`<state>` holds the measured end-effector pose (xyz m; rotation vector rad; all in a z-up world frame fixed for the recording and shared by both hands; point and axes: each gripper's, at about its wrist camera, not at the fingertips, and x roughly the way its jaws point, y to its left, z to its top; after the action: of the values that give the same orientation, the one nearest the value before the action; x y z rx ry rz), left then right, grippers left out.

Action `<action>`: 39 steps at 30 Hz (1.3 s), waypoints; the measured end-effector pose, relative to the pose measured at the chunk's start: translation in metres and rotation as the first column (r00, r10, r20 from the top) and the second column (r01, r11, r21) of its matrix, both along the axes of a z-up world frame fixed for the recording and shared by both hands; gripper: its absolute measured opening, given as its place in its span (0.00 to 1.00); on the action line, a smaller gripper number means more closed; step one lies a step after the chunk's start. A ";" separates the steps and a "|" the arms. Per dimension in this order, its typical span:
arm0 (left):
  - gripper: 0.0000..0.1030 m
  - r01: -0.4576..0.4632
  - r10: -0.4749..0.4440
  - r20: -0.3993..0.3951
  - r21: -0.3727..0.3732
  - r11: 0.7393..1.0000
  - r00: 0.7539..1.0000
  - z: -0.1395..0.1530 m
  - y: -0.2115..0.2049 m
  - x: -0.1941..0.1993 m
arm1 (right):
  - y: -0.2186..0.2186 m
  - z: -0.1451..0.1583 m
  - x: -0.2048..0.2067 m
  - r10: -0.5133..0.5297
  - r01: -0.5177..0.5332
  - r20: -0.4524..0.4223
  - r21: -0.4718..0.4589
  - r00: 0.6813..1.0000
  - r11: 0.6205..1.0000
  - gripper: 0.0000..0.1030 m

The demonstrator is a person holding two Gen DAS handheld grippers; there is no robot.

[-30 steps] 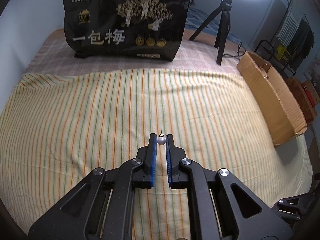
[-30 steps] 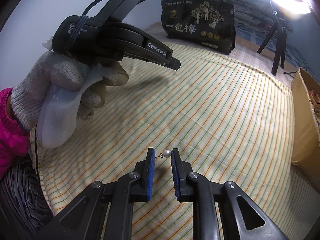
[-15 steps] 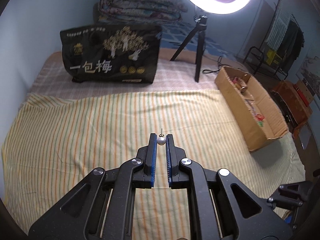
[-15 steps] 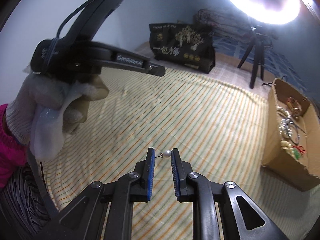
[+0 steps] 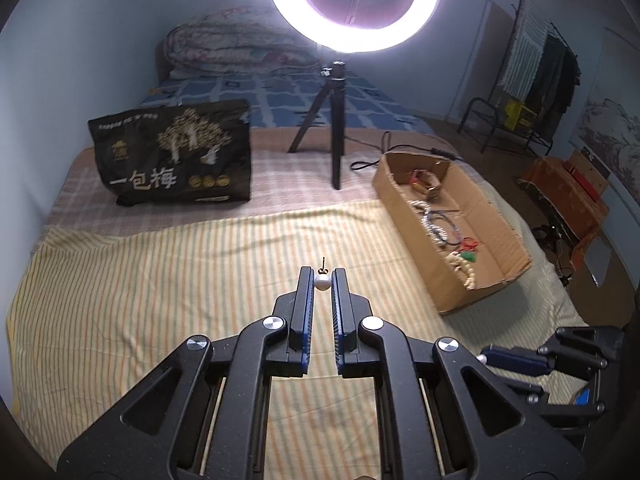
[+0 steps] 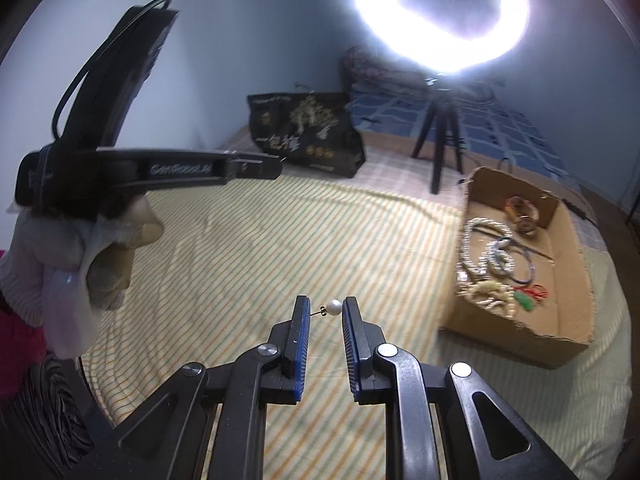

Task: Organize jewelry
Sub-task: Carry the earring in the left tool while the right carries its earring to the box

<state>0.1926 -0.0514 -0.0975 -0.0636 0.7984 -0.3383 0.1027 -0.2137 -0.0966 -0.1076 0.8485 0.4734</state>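
Note:
My left gripper is shut on a small white pearl earring, whose thin post sticks out past the tips. A second pearl earring is clamped crosswise in my right gripper, pearl against the right pad and post toward the left one. Both hang in the air above the striped bedspread. The open cardboard box holding several necklaces and bracelets lies ahead to the right. The left gripper, held by a gloved hand, shows in the right wrist view; the right gripper shows low right in the left wrist view.
A black printed bag stands at the back of the bed. A lit ring light on a black tripod stands behind the box, its cable trailing nearby. Folded quilts lie further back; a clothes rack stands at the right wall.
Both grippers have risen and tilted upward with their earrings still held. The box's inside, the ring light and the far bed have come into view.

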 end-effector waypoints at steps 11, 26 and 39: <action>0.06 0.057 -0.057 0.022 -0.019 0.998 0.998 0.013 -0.047 -0.004 | -0.052 0.018 0.005 -0.113 0.113 0.035 0.022 0.993 0.993 0.15; 0.06 0.112 -0.112 0.021 -0.029 0.993 0.994 0.012 -0.097 0.000 | -0.123 0.031 0.041 -0.275 0.270 0.061 0.081 0.960 0.959 0.14; 0.06 0.138 -0.137 0.019 -0.051 0.989 0.990 0.007 -0.141 0.013 | -0.157 0.018 0.087 -0.353 0.347 0.036 0.108 0.935 0.931 0.14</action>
<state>0.2056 -0.1920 -0.0900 -0.0552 0.7807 -0.4899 0.1896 -0.3707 -0.0788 0.1232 0.7682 0.1746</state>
